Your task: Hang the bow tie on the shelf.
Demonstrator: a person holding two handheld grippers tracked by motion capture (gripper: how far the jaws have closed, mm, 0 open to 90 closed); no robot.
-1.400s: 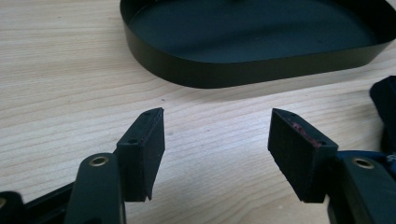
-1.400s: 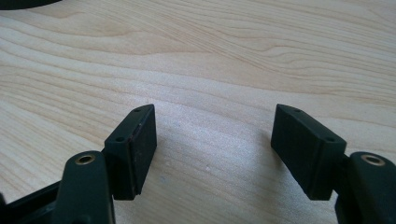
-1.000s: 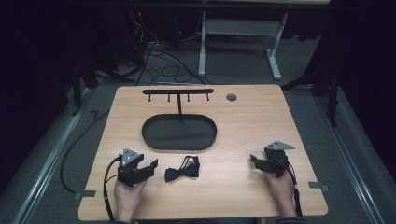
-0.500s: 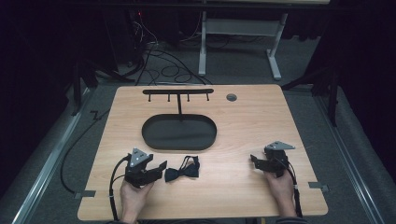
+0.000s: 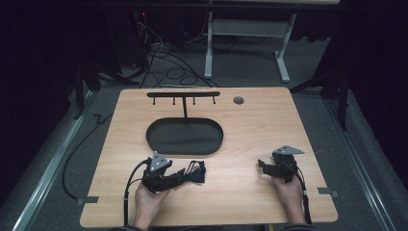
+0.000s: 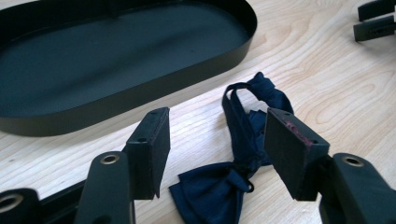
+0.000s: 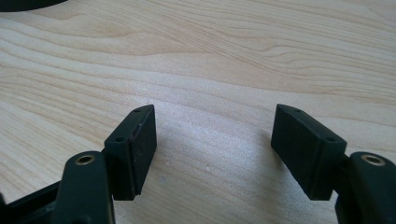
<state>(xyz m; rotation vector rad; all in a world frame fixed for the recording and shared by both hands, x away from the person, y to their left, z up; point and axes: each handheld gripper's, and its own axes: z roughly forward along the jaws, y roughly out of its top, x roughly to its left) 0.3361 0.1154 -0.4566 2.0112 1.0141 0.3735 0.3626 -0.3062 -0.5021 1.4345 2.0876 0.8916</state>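
Left gripper (image 5: 180, 176) now moved in across the surface (image 5: 250, 130) to the navy bow tie (image 6: 233, 182), against a second ago, when well short of it. Bow tie lying flat on the wood just in front of the black oval tray (image 5: 185, 137), now between the left fingers (image 6: 152, 149). Fingers apart, just been closing a little, pads not yet pressing the cloth. Probably the start of a grasp, with the closing yet to be finished. Right gripper (image 5: 263, 166) resting at the right, unchanged, fingers (image 7: 135, 149) apart over bare wood.
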